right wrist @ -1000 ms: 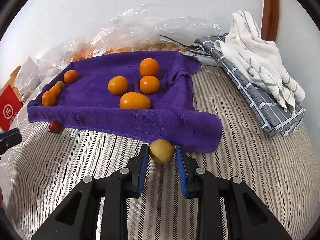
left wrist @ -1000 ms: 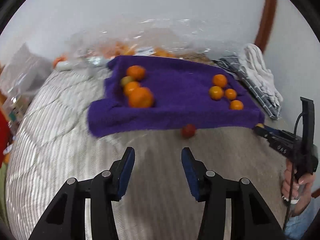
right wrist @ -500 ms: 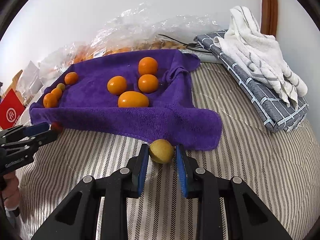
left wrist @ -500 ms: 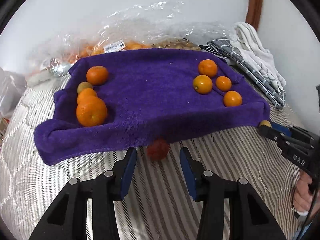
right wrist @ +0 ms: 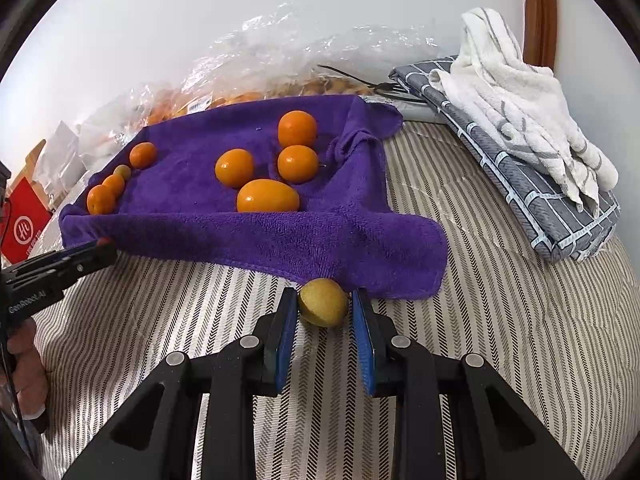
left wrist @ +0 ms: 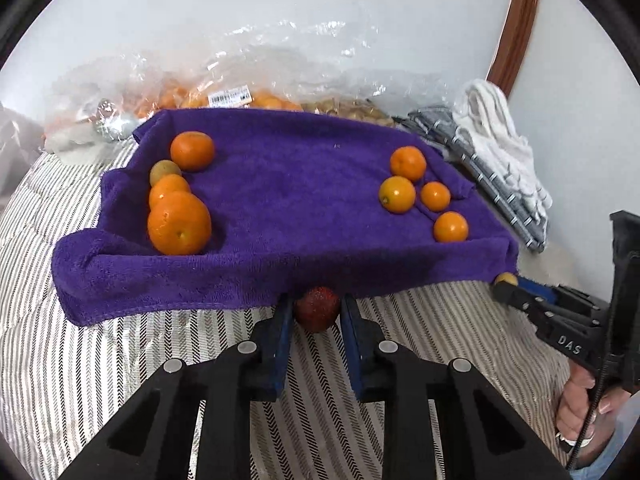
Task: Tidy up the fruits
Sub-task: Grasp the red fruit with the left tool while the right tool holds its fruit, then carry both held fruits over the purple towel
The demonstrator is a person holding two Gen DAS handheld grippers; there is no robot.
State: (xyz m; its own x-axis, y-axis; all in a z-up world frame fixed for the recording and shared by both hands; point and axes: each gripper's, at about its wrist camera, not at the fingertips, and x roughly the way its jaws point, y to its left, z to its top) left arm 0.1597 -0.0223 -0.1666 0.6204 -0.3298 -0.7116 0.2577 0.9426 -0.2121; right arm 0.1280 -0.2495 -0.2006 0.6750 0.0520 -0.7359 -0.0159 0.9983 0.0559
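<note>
A purple towel (left wrist: 288,200) on the striped bed holds two clusters of orange fruits, one on its left (left wrist: 179,222) and one on its right (left wrist: 397,194). My left gripper (left wrist: 314,312) has its blue pads closed around a small red fruit (left wrist: 317,307) at the towel's front edge. My right gripper (right wrist: 325,310) is shut on a yellow fruit (right wrist: 323,307) just in front of the towel's (right wrist: 304,236) near corner. Each gripper shows in the other's view: the right (left wrist: 516,292), the left (right wrist: 80,256).
Clear plastic bags of fruit (left wrist: 248,80) lie behind the towel against the wall. A grey checked cloth with a white towel (right wrist: 520,128) sits at the right. A red box (right wrist: 24,224) stands at the left. Striped bedding (right wrist: 500,340) surrounds everything.
My left gripper has moved forward to the towel's front edge and closed its fingers around the red fruit. My right gripper has held the yellow fruit nearly still.
</note>
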